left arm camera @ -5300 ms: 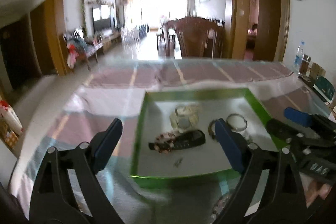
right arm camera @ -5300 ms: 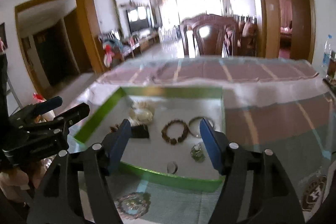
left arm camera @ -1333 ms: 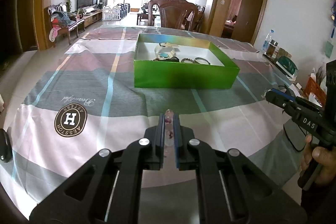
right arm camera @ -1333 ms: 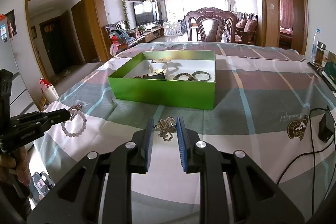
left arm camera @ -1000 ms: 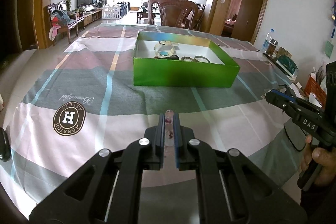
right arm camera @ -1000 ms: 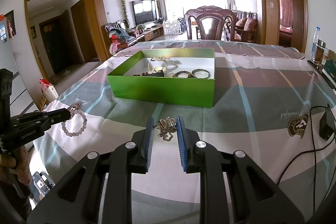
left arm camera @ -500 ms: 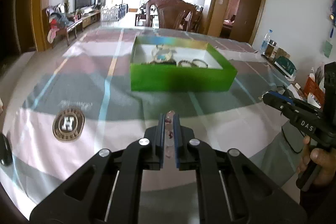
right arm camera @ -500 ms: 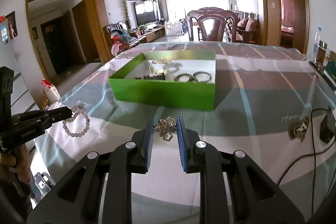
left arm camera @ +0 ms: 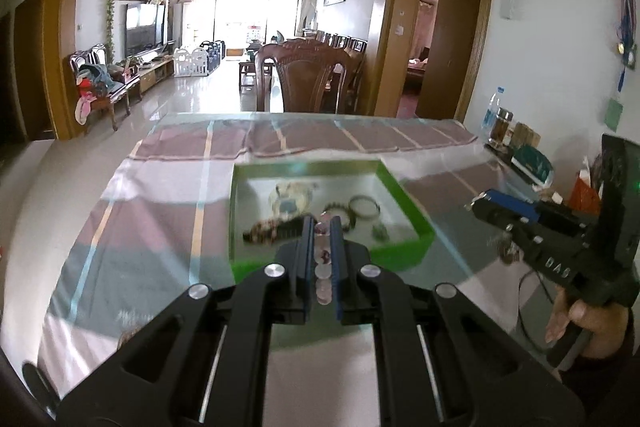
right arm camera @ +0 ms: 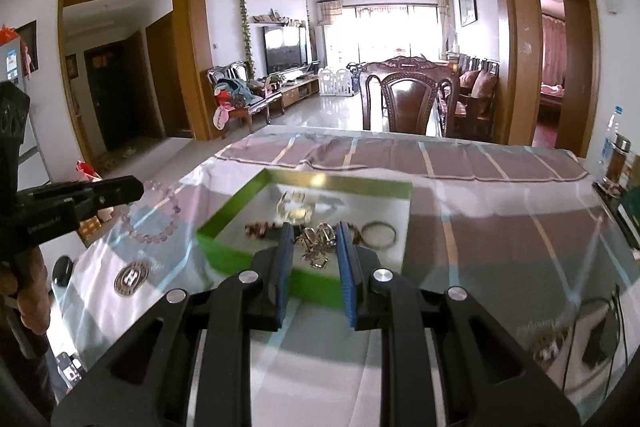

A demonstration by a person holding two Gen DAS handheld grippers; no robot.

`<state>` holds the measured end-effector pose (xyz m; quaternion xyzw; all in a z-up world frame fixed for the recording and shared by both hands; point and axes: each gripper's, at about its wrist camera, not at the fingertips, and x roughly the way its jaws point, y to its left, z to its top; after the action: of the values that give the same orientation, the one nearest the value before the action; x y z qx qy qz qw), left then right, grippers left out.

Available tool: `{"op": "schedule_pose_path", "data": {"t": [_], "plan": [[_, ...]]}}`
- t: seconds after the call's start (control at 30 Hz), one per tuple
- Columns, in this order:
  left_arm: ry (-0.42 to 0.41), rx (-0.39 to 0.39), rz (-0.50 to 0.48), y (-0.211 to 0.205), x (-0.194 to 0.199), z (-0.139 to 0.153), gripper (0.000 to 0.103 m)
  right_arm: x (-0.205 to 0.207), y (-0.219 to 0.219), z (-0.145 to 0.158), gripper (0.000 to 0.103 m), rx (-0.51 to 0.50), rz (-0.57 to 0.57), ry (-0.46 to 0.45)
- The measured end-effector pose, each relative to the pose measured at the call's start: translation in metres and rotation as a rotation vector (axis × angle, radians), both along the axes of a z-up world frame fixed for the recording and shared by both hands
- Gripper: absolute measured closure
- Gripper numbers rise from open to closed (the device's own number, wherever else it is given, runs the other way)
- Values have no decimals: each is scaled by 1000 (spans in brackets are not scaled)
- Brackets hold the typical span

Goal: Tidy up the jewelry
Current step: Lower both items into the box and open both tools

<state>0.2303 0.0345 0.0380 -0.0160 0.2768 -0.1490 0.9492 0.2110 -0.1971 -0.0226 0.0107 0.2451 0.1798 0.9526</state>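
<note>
From the left wrist, the left gripper (left arm camera: 321, 227) was clamped on a pale bead bracelet (left arm camera: 322, 269) before the green box (left arm camera: 408, 205). From the right wrist, the right gripper (right arm camera: 314, 247) pinched a silver metal trinket (right arm camera: 318, 241) — above the box's near wall.

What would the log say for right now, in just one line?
left tool: shut on bead bracelet | right tool: shut on metal jewelry | green box: open, holds bracelets | both tools near box
</note>
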Motion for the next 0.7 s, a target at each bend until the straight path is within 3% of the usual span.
{"op": "schedule_pose_path", "data": {"t": [0.17, 0.4, 0.7], "plan": [[36, 26, 15, -12, 61, 3, 95, 53, 11, 1, 81, -22, 7, 18], [159, 48, 76, -12, 153, -35, 95, 144, 20, -33, 81, -32, -15, 148], [246, 77, 153, 0, 214, -80, 95, 219, 27, -71, 81, -27, -43, 276]]}}
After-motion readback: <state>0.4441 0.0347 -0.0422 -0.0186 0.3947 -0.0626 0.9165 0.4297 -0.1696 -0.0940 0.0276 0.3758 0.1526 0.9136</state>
